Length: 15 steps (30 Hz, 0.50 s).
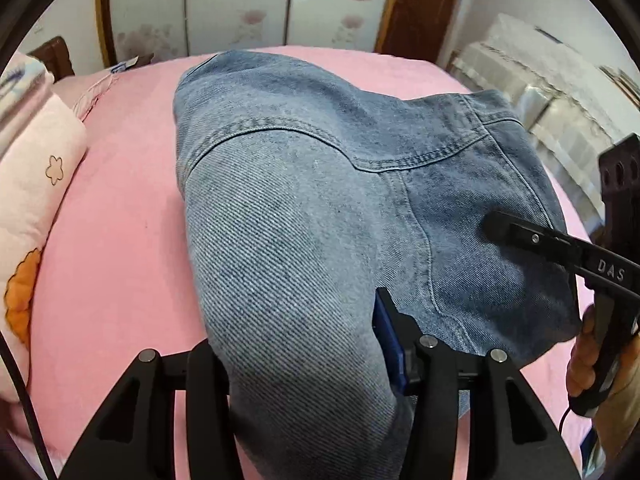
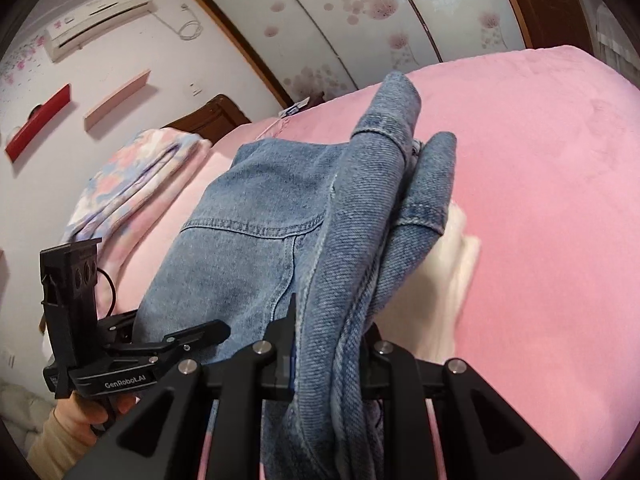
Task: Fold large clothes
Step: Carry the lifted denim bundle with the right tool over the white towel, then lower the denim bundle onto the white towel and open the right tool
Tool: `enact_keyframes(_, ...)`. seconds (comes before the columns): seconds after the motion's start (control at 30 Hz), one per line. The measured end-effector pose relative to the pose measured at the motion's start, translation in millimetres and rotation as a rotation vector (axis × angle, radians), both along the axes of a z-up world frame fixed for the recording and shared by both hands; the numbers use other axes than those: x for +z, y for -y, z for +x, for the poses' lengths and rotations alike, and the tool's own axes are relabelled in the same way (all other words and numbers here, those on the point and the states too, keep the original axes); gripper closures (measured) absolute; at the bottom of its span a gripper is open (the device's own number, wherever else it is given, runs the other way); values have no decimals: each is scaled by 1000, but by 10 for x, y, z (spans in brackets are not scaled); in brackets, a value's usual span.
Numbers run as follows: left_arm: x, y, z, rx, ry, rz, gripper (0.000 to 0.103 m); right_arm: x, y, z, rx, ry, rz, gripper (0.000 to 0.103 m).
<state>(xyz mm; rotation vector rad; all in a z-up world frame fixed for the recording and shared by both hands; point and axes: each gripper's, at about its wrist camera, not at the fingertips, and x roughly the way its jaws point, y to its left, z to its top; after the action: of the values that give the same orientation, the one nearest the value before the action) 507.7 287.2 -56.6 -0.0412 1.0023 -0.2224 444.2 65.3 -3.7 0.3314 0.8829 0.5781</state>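
Denim jeans (image 1: pixel 304 208) hide the left gripper's fingers (image 1: pixel 386 344) almost entirely.

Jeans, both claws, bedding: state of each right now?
jeans: folded over, held up off the bed by both claws
left claw: shut on a thick bunch of the jeans
right claw: shut on a narrow folded edge of the jeans
pink sheet: spread flat on the bed
quilt: folded, stacked near the headboard

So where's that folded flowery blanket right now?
In the right wrist view the folded floral blanket lies at the left on the pink bed, near the wooden headboard, beyond the jeans.
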Motion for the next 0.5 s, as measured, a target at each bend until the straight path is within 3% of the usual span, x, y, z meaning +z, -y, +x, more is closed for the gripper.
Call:
enact_keyframes(0.1, -313, -151, 318, 21, -43, 37, 49, -345, -81, 350, -23, -48, 9, 86)
enact_keyframes(0.17, -614, -264, 528, 71, -95, 41, 38, -688, -121, 517, -36, -103, -38, 82)
enact_keyframes(0.23, -783, -340, 621, 123, -98, 49, 15, -946, -106, 590, -45, -144, -69, 75)
enact_keyframes(0.27, -814, -373, 635, 129, -89, 38, 13, -1051, -44, 592, -47, -137, -65, 71)
enact_keyframes(0.4, -868, -534, 601, 143, -79, -12, 7, -1036, 123, 514, -27, -111, -51, 60)
enact_keyframes(0.47, -834, -583, 571, 161, -83, -27, 7, -943, 172, 451, -44, -99, -120, 36)
enact_keyframes(0.5, -794, -560, 543, 175, -80, -25, 7, -895, 194, 416, -62, -88, -154, 34)
